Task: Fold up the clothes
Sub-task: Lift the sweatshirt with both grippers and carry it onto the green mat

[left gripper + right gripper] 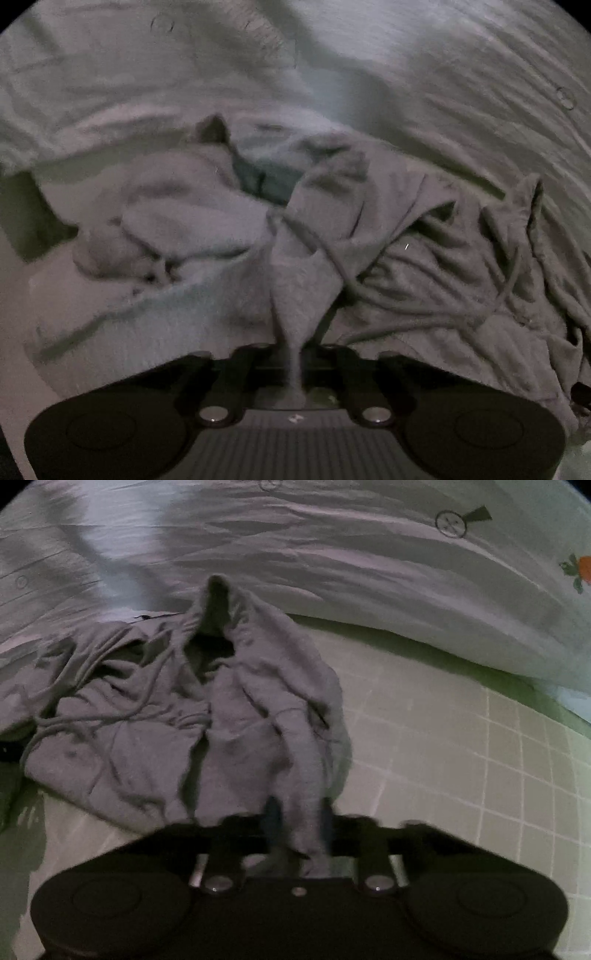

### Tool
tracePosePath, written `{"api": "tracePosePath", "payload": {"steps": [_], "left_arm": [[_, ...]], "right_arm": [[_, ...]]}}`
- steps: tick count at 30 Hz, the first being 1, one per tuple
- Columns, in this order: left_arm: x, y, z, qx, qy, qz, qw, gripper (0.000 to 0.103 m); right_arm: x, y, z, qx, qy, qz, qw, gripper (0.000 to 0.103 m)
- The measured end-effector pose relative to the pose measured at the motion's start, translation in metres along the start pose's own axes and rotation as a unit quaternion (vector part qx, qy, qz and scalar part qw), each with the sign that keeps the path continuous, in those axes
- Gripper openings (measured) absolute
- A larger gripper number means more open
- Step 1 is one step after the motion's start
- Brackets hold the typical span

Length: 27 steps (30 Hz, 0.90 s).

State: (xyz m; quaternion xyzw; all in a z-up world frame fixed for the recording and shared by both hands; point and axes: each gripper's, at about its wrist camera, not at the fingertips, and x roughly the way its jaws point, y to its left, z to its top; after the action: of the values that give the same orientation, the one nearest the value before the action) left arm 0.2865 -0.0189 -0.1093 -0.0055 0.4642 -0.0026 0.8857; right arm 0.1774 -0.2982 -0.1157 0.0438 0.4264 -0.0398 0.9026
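A crumpled grey garment (388,236) with drawstrings lies bunched on a bed. In the left wrist view a pinched fold of it runs down between the black fingers of my left gripper (293,365), which is shut on the cloth. The right wrist view shows the same grey garment (155,716) in a heap, one stretched strip of it pulled into my right gripper (304,838), shut on that strip. Dim light and motion blur hide the fingertips in both views.
A pale rumpled duvet (332,561) with small printed figures rises behind the garment. A checked light sheet (461,760) lies to the right of the heap. More pale bedding (110,74) fills the far side in the left wrist view.
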Motion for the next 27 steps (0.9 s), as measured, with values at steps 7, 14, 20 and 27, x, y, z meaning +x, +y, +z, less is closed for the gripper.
{"api": "tracePosePath", "payload": {"steps": [7, 14, 20, 27], "left_arm": [[-0.036, -0.014, -0.026, 0.006, -0.001, -0.019, 0.9998, 0.004], [-0.087, -0.052, -0.077, 0.049, 0.013, -0.048, 0.9975, 0.004], [-0.130, -0.116, -0.134, 0.099, 0.037, -0.103, 0.9891, 0.004], [-0.172, -0.221, -0.203, 0.147, 0.083, -0.212, 0.9625, 0.004]], "right_arm": [[-0.033, -0.042, -0.034, 0.021, -0.008, -0.057, 0.998, 0.006], [-0.101, -0.097, -0.097, 0.034, -0.023, -0.105, 0.994, 0.006], [-0.153, -0.168, -0.147, 0.071, -0.016, -0.152, 0.986, 0.006], [-0.206, -0.288, -0.189, 0.057, 0.001, -0.241, 0.969, 0.006]]}}
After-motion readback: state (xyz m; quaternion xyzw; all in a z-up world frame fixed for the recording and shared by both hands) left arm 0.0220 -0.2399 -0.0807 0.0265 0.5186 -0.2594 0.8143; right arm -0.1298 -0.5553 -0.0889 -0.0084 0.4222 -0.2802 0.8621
